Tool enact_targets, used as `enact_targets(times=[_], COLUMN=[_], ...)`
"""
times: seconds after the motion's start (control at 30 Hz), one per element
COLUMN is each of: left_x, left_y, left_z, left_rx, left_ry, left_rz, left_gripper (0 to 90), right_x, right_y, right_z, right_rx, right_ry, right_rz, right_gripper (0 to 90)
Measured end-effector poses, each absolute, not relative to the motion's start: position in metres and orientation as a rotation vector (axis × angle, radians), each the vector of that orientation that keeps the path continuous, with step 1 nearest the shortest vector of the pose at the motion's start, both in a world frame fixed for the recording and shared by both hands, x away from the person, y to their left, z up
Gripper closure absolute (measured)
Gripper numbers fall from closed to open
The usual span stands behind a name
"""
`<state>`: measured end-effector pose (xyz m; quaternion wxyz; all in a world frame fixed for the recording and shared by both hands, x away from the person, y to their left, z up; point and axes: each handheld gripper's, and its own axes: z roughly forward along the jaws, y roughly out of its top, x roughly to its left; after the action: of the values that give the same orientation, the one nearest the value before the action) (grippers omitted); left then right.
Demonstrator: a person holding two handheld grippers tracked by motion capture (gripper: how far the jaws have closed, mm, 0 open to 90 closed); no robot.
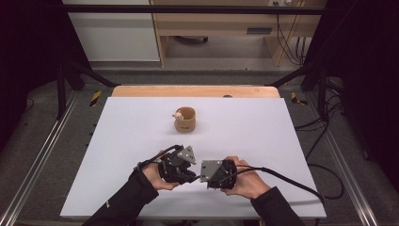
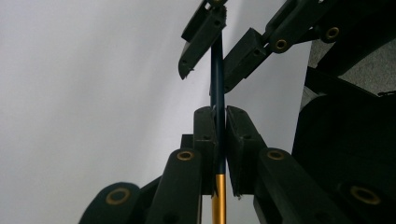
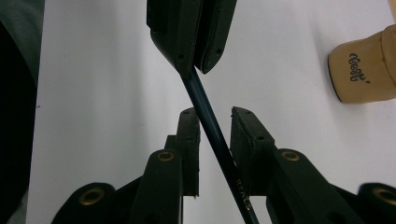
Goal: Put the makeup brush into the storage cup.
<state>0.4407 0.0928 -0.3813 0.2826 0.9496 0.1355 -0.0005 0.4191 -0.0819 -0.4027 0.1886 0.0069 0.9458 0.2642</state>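
Note:
A thin dark blue pen [image 2: 217, 70] with a gold end is clamped upright between the jaws of my left gripper [image 2: 220, 112], which is shut on it. The same pen [image 3: 210, 121] runs slantwise through the gap of my right gripper [image 3: 215, 112]; those jaws stand a little apart on either side of it without pressing. In the high view both grippers meet nose to nose near the table's front, the left gripper [image 1: 190, 177] and the right gripper [image 1: 203, 179], each in a hand. The left gripper [image 3: 196, 70] closes on the pen's far end in the right gripper view.
A tan wooden cup [image 1: 185, 120] with lettering stands at the table's middle, a small pale thing at its rim; the cup [image 3: 364, 70] appears at the right gripper view's upper right. The white tabletop [image 1: 117, 150] spreads around the hands. Cables trail off the front right edge.

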Motion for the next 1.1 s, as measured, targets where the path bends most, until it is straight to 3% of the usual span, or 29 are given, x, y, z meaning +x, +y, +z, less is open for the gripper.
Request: enact_targets(times=[1.1], left_x=[0.4446], left_y=[0.0983], left_z=[-0.381], left_rx=[2.516], left_ry=[0.397], left_rz=[0.02], left_gripper=[79.8], right_x=[0.421], right_y=[-0.0806], right_z=[-0.4094], right_rx=[-0.049], right_ry=[2.696], right_rz=[0.759], right_gripper=[84.0])
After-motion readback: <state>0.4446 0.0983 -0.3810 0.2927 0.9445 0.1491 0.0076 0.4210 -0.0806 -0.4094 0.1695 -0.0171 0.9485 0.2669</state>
